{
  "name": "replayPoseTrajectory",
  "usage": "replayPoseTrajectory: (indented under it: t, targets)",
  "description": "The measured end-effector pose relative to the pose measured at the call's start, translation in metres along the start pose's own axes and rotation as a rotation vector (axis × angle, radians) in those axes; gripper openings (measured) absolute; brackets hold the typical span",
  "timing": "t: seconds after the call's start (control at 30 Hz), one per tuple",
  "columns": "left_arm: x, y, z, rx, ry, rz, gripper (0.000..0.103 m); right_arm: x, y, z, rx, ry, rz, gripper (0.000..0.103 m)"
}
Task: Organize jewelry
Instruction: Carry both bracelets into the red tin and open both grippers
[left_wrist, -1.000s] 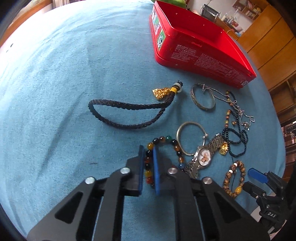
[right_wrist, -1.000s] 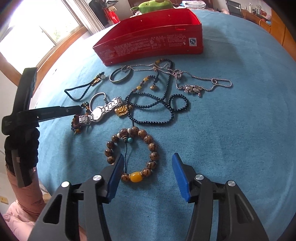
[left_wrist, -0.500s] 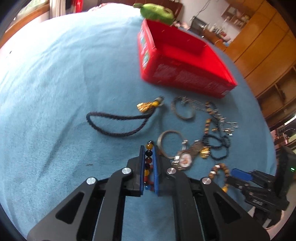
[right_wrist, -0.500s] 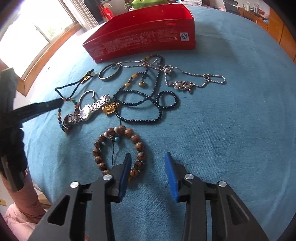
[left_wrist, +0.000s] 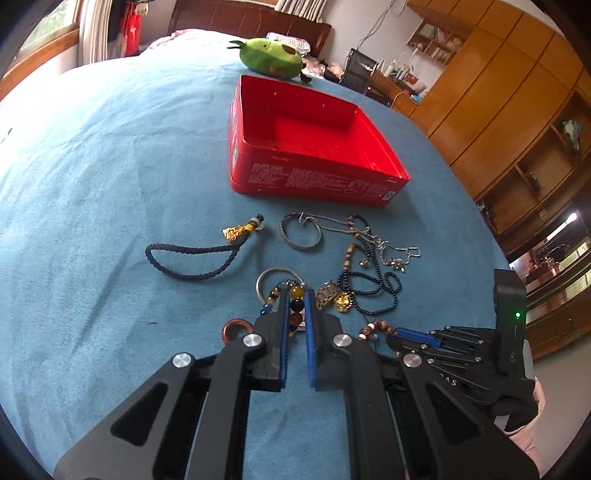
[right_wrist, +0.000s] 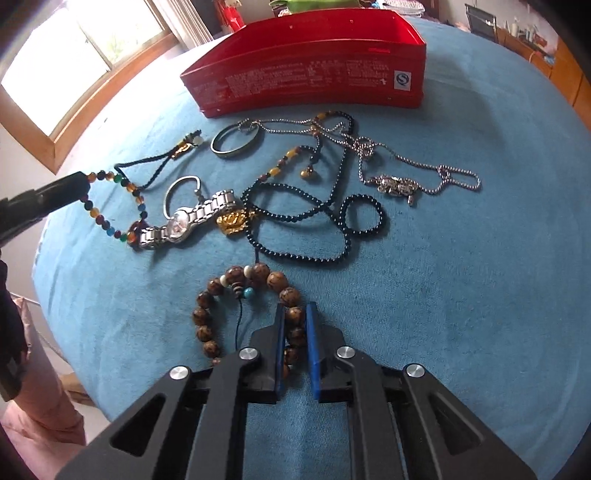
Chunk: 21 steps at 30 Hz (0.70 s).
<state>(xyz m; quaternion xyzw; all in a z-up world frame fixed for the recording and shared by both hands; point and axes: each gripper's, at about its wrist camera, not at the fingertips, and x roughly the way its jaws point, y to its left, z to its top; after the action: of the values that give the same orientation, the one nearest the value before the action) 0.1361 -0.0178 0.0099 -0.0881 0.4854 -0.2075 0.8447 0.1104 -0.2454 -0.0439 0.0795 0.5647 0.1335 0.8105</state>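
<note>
My left gripper (left_wrist: 297, 295) is shut on a multicoloured bead bracelet (left_wrist: 295, 295), held a little above the blue cloth. In the right wrist view that bracelet (right_wrist: 110, 206) hangs from the left fingers (right_wrist: 70, 184), with its low end by the silver watch (right_wrist: 192, 221). My right gripper (right_wrist: 295, 314) points down at the cloth. Its jaws are closing on one side of the brown wooden bead bracelet (right_wrist: 236, 277), and a bead sits pressed between the blue pads. The open red tin (left_wrist: 317, 173) stands beyond the jewelry.
Loose on the cloth lie a black cord with a gold charm (left_wrist: 192, 258), a silver bangle (left_wrist: 301, 236), a dark bead necklace (right_wrist: 314, 218), a silver chain (right_wrist: 406, 177) and a gold pendant (right_wrist: 232, 219). A green plush (left_wrist: 273, 57) sits behind the tin.
The left gripper has risen and tilted up with the multicoloured bracelet, lifting most of it off the cloth. The right jaws have closed from wide apart onto the wooden bracelet's side.
</note>
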Motion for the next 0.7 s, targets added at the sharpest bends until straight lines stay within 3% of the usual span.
replayPoseTrajectory:
  t: [0.23,0.7]
  targets:
    - [-0.023,-0.006,0.000,0.019,-0.046,-0.018,0.006,-0.046,0.002,0.001,-0.008,-0.079,0.099,0.011]
    - [-0.034,-0.019,0.026,0.051,-0.084,-0.021,0.006,-0.099,0.016,0.041,-0.089,-0.158,0.021,0.011]
